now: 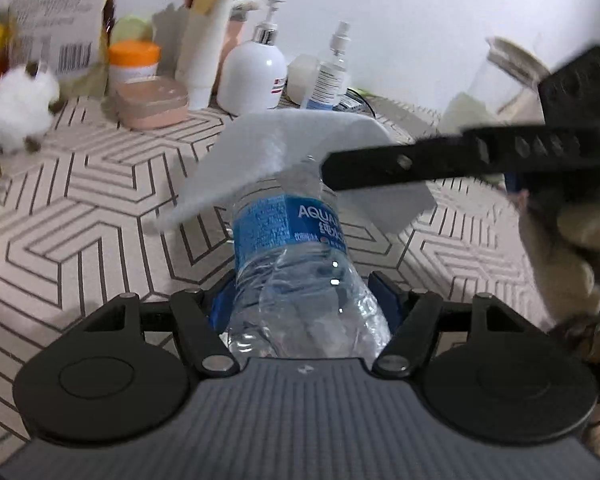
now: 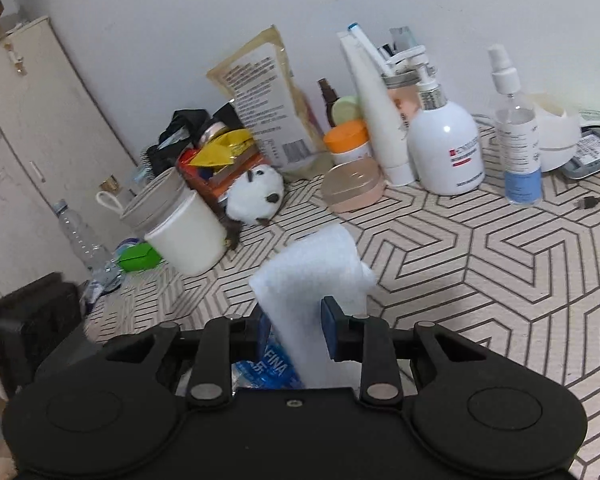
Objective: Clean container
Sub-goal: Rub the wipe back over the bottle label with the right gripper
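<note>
My left gripper [image 1: 300, 296] is shut on a clear plastic water bottle [image 1: 292, 240] with a blue label, its blue pads pressing the crumpled body from both sides. A white cloth [image 1: 284, 140] lies draped over the bottle's far end and hides the cap. From the right, a black finger [image 1: 420, 160] of my right gripper reaches across that cloth. In the right wrist view, the right gripper [image 2: 296, 328] has the white cloth [image 2: 312, 272] between its blue pads, which close on it. The bottle's blue label [image 2: 268, 368] shows just beneath.
On the hexagon-patterned table [image 2: 480, 260], toiletries line the wall: a white pump bottle [image 2: 448, 148], a spray bottle [image 2: 518, 148], a peach case [image 2: 354, 190], an orange-lidded jar [image 2: 346, 140]. To the left are a white cup [image 2: 188, 240], a plush toy [image 2: 256, 196] and a black box [image 2: 32, 320].
</note>
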Motion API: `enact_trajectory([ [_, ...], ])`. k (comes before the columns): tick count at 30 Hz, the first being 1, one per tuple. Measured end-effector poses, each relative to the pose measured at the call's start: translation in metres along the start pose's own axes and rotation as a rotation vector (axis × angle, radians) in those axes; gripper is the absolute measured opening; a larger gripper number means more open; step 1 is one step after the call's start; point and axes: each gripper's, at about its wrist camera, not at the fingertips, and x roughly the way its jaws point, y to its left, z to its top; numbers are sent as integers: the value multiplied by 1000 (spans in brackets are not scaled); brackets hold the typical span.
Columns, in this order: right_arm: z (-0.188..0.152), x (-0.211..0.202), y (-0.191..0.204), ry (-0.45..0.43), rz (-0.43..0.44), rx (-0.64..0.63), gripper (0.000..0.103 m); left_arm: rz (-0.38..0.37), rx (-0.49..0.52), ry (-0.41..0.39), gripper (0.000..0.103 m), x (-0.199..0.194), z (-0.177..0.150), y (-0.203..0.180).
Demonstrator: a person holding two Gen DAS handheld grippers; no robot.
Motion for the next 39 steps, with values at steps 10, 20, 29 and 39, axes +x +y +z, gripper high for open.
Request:
enact_trajectory([
  [10, 3, -3, -15, 33, -35, 119, 67, 19, 24, 7, 70, 4, 1, -6],
  [20, -4, 4, -33, -30, 69, 309, 54, 87, 118, 9, 71, 0, -8, -23],
  [29, -8, 19, 0, 55, 17, 61, 45, 206, 216, 12, 74, 4, -11, -32],
  [39, -10, 20, 20, 143, 125, -55, 43, 183, 183, 11, 81, 2, -8, -27],
])
